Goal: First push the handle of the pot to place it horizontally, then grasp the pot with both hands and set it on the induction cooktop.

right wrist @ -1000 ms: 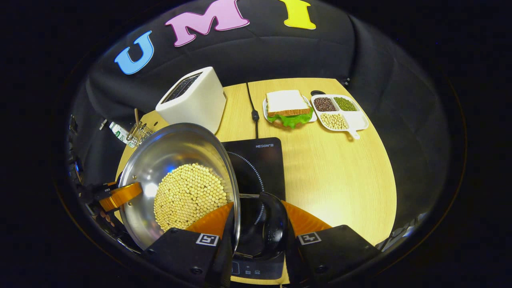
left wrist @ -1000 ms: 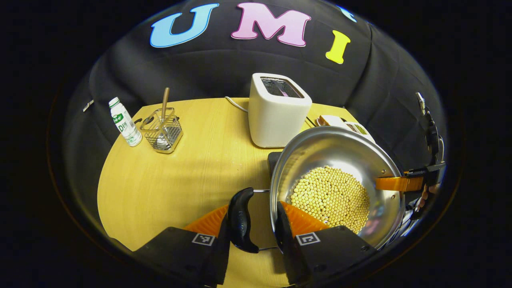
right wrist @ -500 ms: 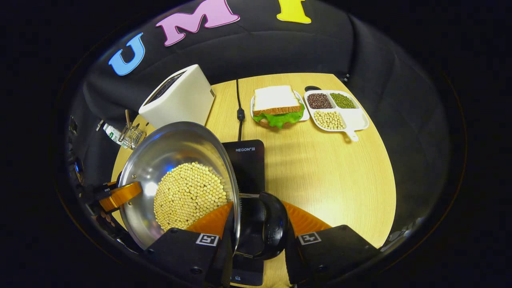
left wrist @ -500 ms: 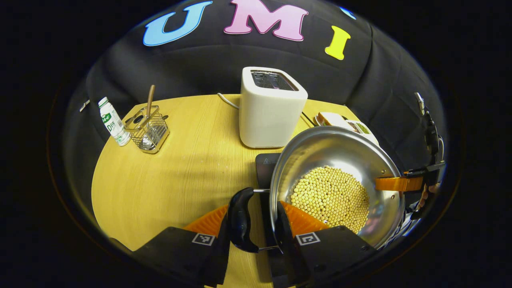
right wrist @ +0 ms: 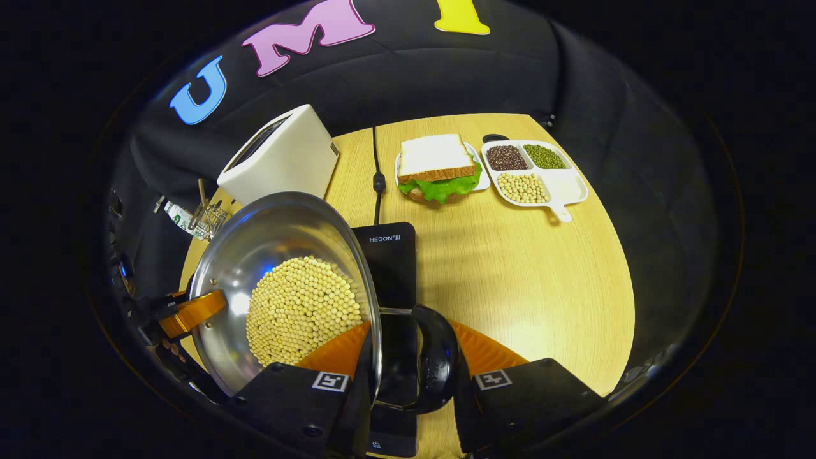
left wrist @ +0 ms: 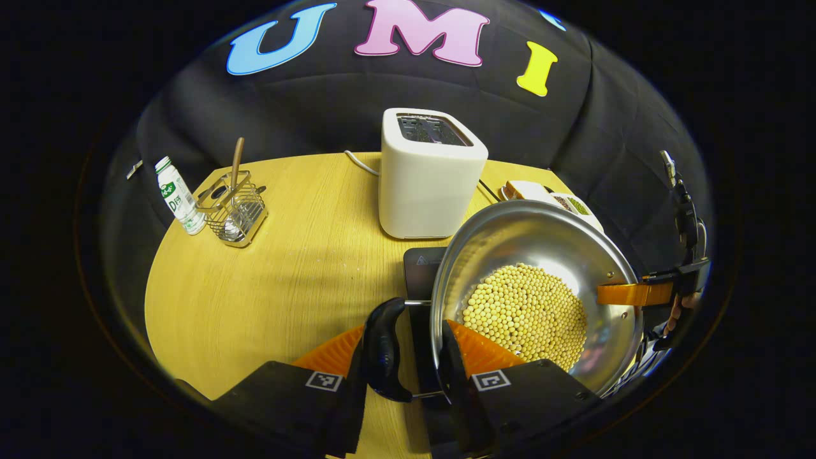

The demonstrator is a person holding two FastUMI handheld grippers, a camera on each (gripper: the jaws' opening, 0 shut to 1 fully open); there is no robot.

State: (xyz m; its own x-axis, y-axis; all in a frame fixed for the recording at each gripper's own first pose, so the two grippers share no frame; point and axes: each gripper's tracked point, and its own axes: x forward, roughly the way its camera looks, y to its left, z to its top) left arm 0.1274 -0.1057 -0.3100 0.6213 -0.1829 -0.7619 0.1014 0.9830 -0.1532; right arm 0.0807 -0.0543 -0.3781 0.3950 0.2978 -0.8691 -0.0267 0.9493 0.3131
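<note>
Over the induction cooktop [right wrist: 390, 268] we have the pot [left wrist: 535, 293], carried between both tongs with its load of pale beans [left wrist: 524, 313] sitting level. Our left tongs [left wrist: 408, 357] are clamped on the pot's near side: one finger is inside the rim, the other is outside the black handle [left wrist: 384, 347]. Our right tongs [right wrist: 408, 363] hold the opposite handle [right wrist: 435, 363] the same way, and from the left gripper view we catch them far off at the pot's right edge. So the handle push looks done, and we judge we're in the carry, with the pot hanging partly over the cooktop's left half. Next we need to slide it right until it's centred on the ring, then lower both sides evenly before releasing. Behind the cooktop stands the toaster [left wrist: 430, 172]. We can't see the pot's underside or the gap beneath it, and the pot covers most of the cooktop, so we can't judge centring well.
</note>
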